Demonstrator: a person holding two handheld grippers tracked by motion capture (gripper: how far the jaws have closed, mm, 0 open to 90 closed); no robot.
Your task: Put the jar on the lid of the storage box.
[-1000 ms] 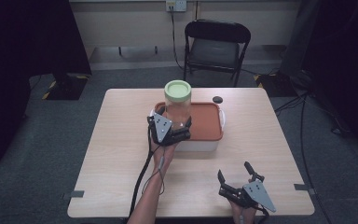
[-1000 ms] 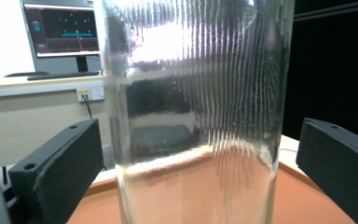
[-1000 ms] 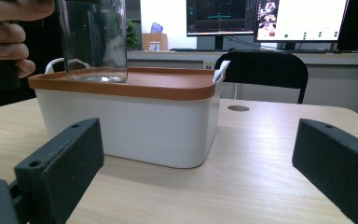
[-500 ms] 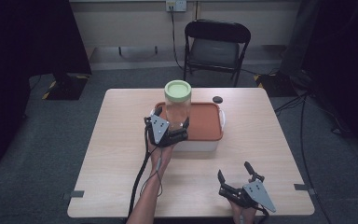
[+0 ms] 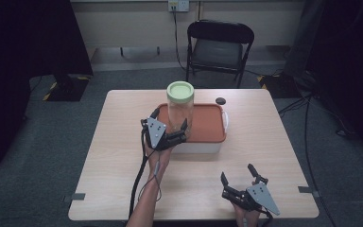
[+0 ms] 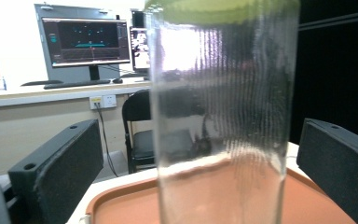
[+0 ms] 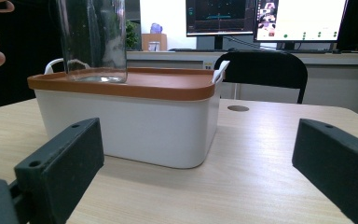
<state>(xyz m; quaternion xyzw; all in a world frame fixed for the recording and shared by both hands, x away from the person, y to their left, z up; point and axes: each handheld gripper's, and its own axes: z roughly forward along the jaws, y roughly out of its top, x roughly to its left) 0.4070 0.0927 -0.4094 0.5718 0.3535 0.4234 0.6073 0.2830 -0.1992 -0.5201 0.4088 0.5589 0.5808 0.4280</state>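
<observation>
One clear jar upright on orange lid, green cap up, left tool spread around it.

Support: light wooden table | on it: white box with orange lid, near centre | small dark disc, just behind box, toward far edge

A black folding chair stands behind the bench, facing it. A small dark disc lies near the bench's far edge. Monitors glow on a desk beyond, and a wall socket feeds a hanging cable.
</observation>
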